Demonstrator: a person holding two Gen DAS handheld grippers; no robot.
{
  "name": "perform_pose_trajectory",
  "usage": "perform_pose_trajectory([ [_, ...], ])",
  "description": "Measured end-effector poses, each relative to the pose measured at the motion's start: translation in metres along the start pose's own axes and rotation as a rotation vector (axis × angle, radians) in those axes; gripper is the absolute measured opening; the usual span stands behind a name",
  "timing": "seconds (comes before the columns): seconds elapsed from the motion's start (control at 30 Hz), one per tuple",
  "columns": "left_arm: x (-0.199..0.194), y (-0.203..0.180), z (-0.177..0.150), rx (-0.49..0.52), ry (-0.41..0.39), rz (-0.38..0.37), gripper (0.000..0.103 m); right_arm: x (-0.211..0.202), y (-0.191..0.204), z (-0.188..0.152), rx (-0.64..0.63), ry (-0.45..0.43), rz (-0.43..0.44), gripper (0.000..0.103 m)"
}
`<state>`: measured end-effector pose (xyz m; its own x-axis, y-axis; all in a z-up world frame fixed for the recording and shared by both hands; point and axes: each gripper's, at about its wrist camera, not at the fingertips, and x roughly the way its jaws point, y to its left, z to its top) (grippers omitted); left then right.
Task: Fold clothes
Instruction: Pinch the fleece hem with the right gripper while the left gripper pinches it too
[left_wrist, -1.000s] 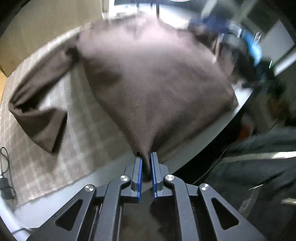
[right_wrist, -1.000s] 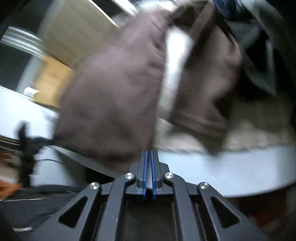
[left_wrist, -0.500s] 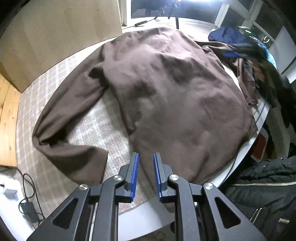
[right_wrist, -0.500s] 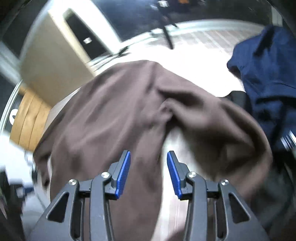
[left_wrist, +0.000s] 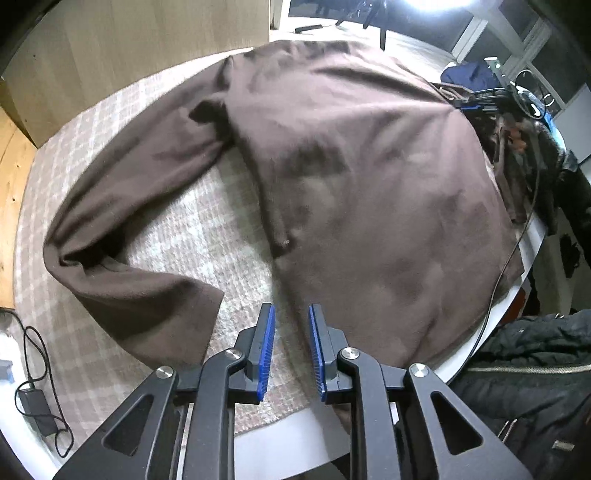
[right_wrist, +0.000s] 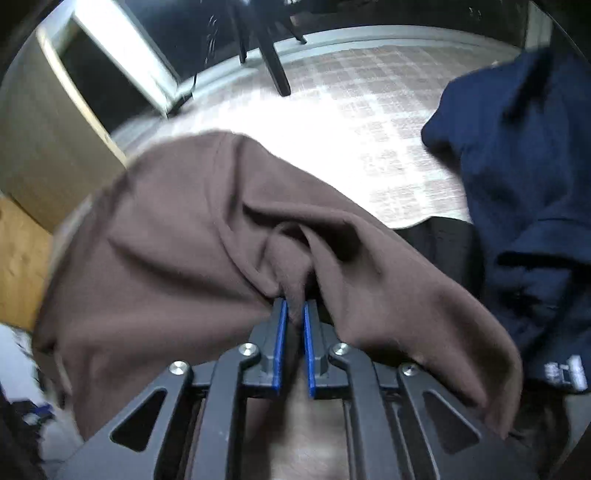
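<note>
Lay spread flat, brown sweater (left_wrist: 354, 177), on a checked cloth (left_wrist: 207, 236) over the white table (left_wrist: 295, 435). Hung a little past the table's near edge with its hem. Curled back on itself, one long sleeve (left_wrist: 122, 229), with bare cloth showing between sleeve and body. Sat bunched by the far edge, a blue garment (right_wrist: 524, 192). Hovered just beside the hem, left gripper (left_wrist: 290, 332), fingers apart and empty. Was closing, right gripper (right_wrist: 293, 314), with a fold of the brown sweater (right_wrist: 207, 236) pinched between its pads.
</note>
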<state>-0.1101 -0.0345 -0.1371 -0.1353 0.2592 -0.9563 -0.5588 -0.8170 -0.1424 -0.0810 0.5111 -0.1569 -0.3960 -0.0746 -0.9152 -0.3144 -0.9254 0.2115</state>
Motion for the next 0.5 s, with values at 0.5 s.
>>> perform_pose_trajectory([
  [0.5,0.016,-0.044,-0.098,0.011,0.105,-0.136,0.035,-0.111,0.026,-0.236,-0.225,0.138,0.173,0.043],
])
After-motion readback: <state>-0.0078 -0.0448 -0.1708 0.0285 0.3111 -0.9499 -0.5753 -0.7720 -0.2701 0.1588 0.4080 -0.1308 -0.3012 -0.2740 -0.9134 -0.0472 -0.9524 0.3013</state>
